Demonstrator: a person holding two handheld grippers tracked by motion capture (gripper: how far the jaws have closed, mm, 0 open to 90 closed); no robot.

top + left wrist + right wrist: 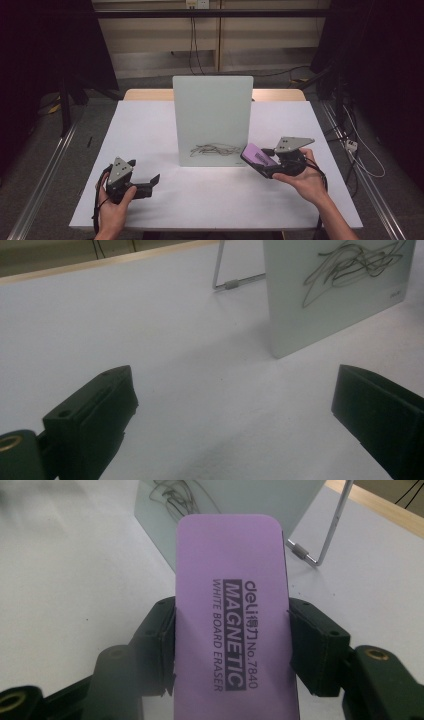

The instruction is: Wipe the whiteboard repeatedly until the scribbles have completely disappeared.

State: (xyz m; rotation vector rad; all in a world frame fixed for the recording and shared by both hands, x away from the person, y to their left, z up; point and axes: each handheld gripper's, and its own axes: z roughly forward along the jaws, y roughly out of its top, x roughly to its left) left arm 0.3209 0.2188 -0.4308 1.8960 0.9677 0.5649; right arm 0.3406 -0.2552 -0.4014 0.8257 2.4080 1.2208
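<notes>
Lengthwise, purple eraser in right hand-held gripper, toward the whiteboard.

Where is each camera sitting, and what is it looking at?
High view: sits above the person's side, looking down on the table; both forearms, left tongs and right tongs show.
Left gripper view: rides the left tongs, open, facing the whiteboard.
Right gripper view: rides the right tongs, shut on the purple eraser, facing the whiteboard.
All views share the whiteboard's black scribble.
</notes>
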